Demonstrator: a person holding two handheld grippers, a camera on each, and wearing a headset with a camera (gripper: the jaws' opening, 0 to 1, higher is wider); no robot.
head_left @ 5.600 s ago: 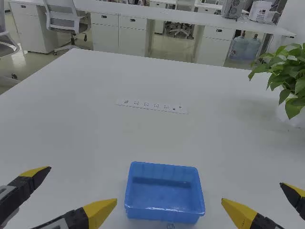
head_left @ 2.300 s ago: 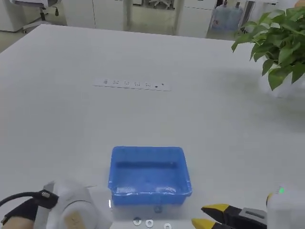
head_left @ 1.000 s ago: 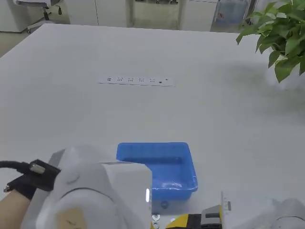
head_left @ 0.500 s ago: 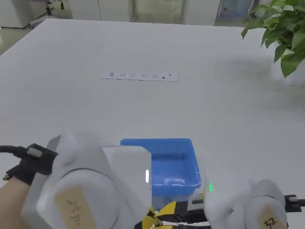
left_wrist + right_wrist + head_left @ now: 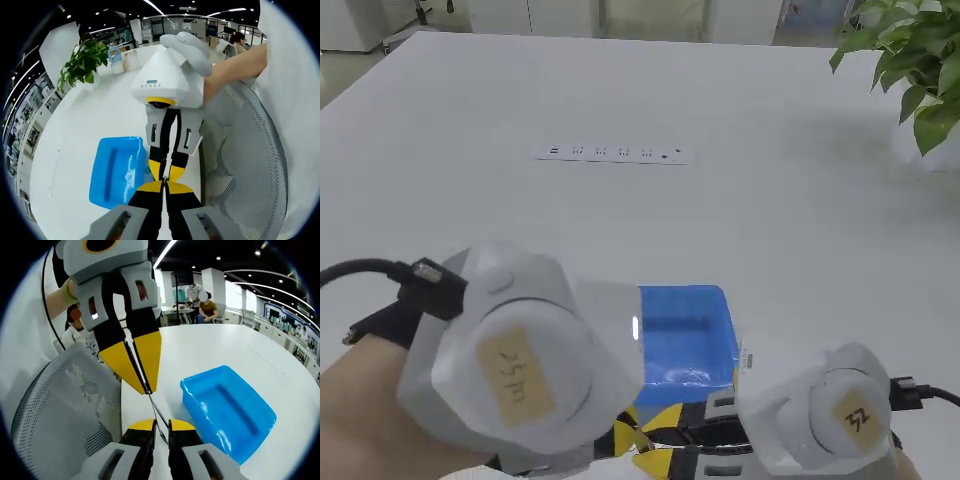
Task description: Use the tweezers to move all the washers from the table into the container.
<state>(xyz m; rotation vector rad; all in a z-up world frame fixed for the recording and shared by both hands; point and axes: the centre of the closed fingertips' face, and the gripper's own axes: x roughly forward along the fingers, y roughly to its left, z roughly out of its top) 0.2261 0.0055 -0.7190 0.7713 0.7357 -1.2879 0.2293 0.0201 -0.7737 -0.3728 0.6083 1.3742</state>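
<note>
Pinching the tweezers between its yellow tips, the left gripper has its jaws pressed together; in the right gripper view it comes down from the upper left of the frame, and the thin dark tweezers stick out below its tips. They slant down into the narrow gap between the jaws of the right gripper at the bottom centre. Whether those jaws are clenched on the tweezers or only stand close around them I cannot tell. In the left gripper view the two pairs of yellow tips meet nose to nose just below the middle of the frame. The blue container sits on the white table in the lower centre of the head view, just beyond the meeting tips, its left side hidden behind the left gripper's white body. In the right gripper view it lies at the lower right, near the tweezers but apart from them. A power strip lies flat on the table in the upper centre of the head view, well apart from the container, and a leafy plant fills the upper right corner. A mesh chair shows at the right of the left gripper view.
</note>
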